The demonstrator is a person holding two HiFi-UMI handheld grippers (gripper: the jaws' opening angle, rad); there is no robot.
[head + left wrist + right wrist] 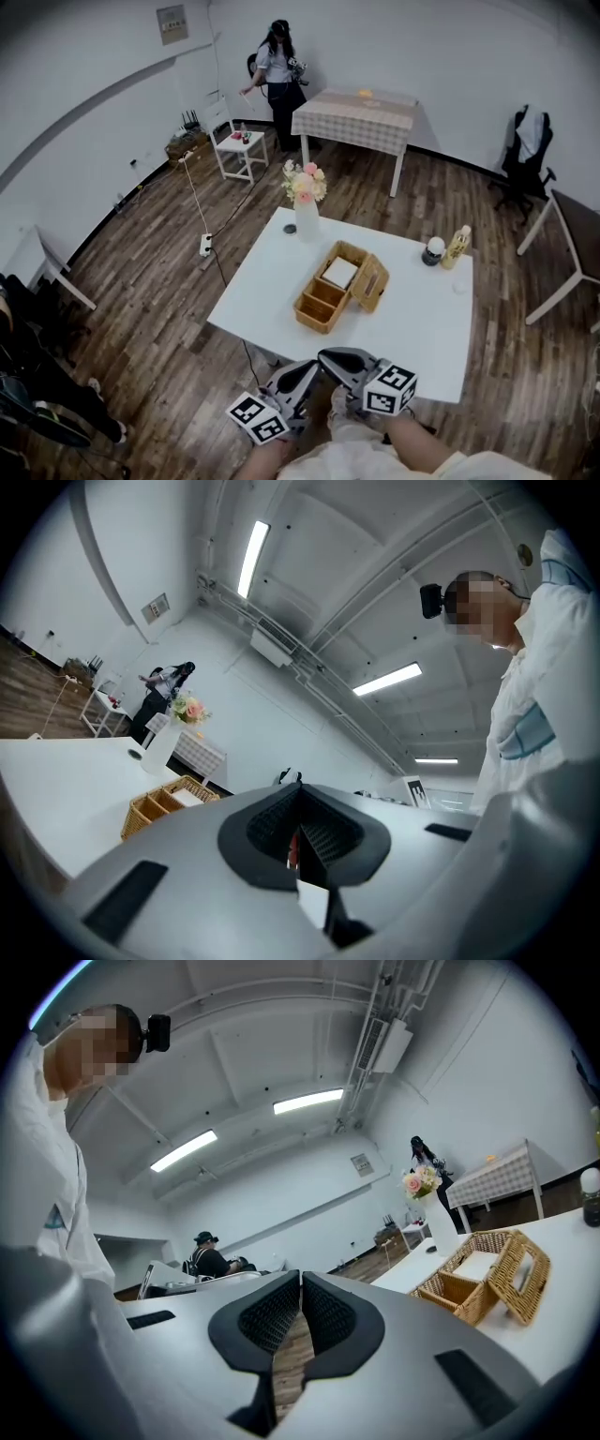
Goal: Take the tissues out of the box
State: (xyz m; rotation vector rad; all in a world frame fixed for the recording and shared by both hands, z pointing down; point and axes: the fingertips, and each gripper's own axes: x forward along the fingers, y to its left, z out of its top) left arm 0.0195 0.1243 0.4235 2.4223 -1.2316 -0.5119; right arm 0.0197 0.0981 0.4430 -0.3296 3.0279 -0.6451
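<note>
A wicker box (322, 305) stands in the middle of the white table (272, 291), its lid (372, 281) swung open. White tissues (339, 273) lie in its far compartment. Both grippers hang below the table's near edge, well short of the box. My left gripper (307, 370) and my right gripper (330, 356) point toward each other, tips nearly meeting. The left gripper (299, 789) has its pads together with nothing held. The right gripper (301, 1281) is likewise shut and empty. The box (469, 1288) and tissues (478, 1264) lie to its right; the box (159, 806) lies to the left gripper's left.
A vase of flowers (306, 202) stands at the table's far edge. A dark jar (433, 251) and a yellow bottle (457, 247) sit at its far right corner. Farther off are a checked table (356, 112), a white chair (239, 145), a person (277, 66) and an office chair (525, 150).
</note>
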